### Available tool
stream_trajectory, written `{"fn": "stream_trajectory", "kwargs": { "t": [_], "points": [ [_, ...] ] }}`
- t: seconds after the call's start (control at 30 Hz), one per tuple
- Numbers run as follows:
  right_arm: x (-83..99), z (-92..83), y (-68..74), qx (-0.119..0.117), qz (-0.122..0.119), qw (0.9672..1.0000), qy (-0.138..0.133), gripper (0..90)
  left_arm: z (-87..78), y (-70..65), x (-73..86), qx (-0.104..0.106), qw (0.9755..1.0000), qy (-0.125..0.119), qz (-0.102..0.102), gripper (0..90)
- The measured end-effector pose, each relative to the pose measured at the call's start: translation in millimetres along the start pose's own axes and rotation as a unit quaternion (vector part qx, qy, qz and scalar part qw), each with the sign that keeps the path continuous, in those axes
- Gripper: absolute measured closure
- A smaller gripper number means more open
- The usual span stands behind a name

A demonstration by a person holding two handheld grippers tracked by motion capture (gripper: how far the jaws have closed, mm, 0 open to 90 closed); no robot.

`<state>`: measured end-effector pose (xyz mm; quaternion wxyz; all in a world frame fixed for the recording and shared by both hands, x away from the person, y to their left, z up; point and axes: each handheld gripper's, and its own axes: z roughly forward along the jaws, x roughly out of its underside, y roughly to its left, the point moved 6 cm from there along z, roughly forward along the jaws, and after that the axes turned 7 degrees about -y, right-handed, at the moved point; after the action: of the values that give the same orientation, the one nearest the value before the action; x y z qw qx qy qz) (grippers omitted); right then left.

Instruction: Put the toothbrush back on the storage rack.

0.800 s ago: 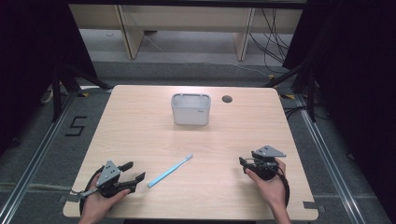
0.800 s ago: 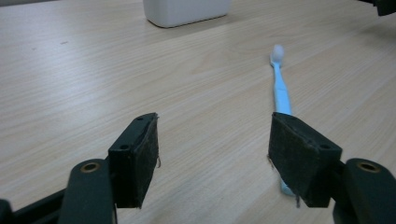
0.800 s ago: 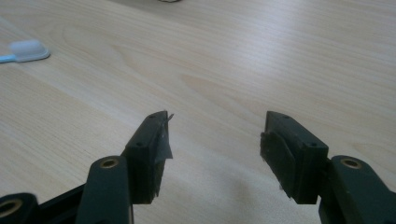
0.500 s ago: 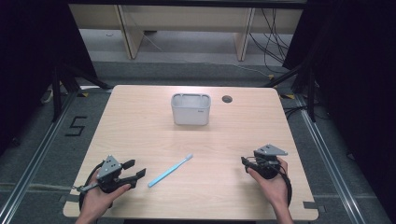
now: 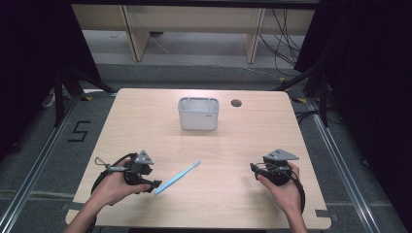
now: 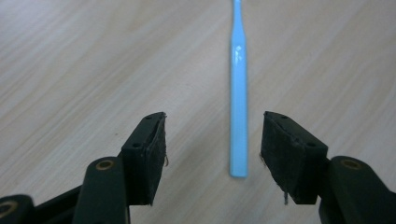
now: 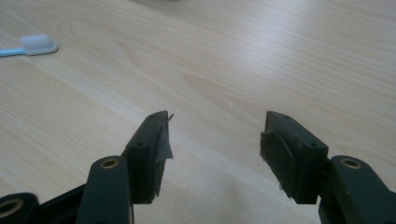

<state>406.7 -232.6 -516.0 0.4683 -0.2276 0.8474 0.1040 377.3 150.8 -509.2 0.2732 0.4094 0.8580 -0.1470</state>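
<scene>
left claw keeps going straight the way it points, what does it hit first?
Probably the blue toothbrush: its handle end lies on the table just ahead, between the open jaws of the left claw, nearer the right one. How high the claw sits is unclear.

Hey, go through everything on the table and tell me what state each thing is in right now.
Toothbrush: lying flat on the table, handle end between the left tool's open jaws, not gripped.
Container: upright, open top; contents not visible.
Left tool: open, at the toothbrush handle.
Right tool: open, holding nothing.
Table: bears everything.
</scene>
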Motion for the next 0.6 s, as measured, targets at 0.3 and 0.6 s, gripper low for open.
{"fn": "stream_trajectory", "kwargs": {
  "t": [0.3, 0.6],
  "points": [
    [1.2, 0.2, 6.0, -0.014, 0.0, 0.9998, 0.015, 42.0, 21.7, -2.8, -21.6, 0.017, 0.9931, 0.108, 0.042, 41.6],
    [1.3, 0.7, 7.8, -0.018, 0.001, 0.9996, 0.022, 42.0, 36.1, -7.3, -33.7, 0.019, 0.99, 0.136, 0.034, 46.7]
  ]
}}
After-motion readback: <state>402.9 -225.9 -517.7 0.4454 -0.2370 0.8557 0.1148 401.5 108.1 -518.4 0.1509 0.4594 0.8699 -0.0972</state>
